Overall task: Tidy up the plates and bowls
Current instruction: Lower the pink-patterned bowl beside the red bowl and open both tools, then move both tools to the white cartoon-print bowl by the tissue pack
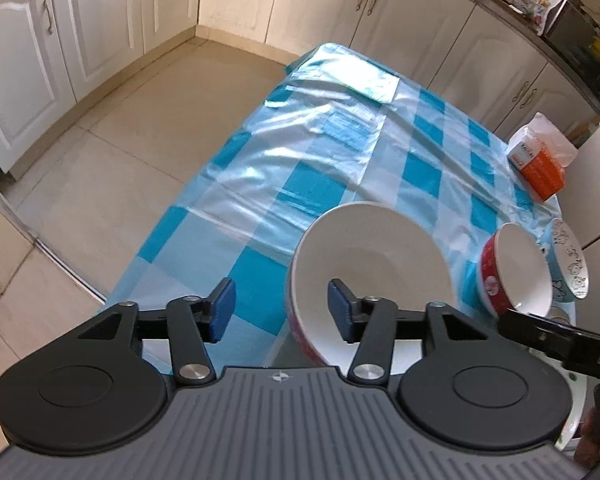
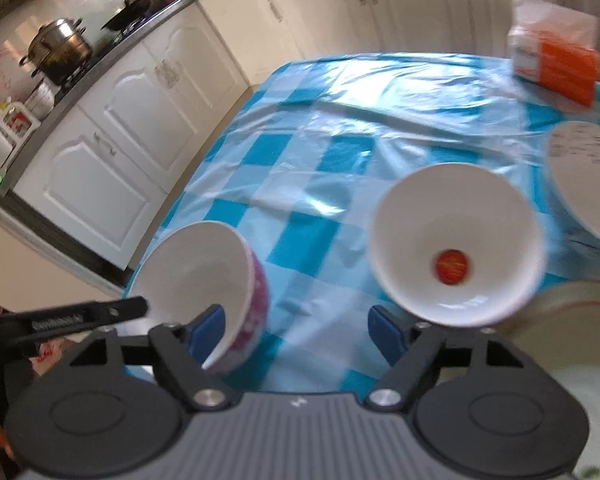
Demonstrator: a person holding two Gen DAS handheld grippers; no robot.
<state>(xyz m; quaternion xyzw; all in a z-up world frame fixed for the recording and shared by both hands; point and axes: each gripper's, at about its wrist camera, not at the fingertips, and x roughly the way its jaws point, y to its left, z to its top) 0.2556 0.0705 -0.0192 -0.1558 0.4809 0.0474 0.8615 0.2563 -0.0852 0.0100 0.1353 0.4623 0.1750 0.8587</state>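
A white bowl with a pink patterned outside (image 1: 368, 272) sits near the table's front edge; it also shows in the right wrist view (image 2: 204, 276). My left gripper (image 1: 282, 312) is open, its right finger over the bowl's inside and its left finger outside the rim. A smaller bowl, red outside with a red spot in its white inside (image 2: 456, 244), stands right of it; it also shows in the left wrist view (image 1: 516, 272). My right gripper (image 2: 298, 334) is open and empty, low between the two bowls. A cartoon-printed dish (image 2: 588, 180) lies farther right.
The table wears a blue-and-white checked cloth (image 1: 340, 152) under clear plastic. An orange-and-white packet (image 2: 556, 56) stands at the far right corner. A plate rim (image 2: 572, 312) shows near the right gripper. White cabinets and tiled floor (image 1: 120, 140) surround the table.
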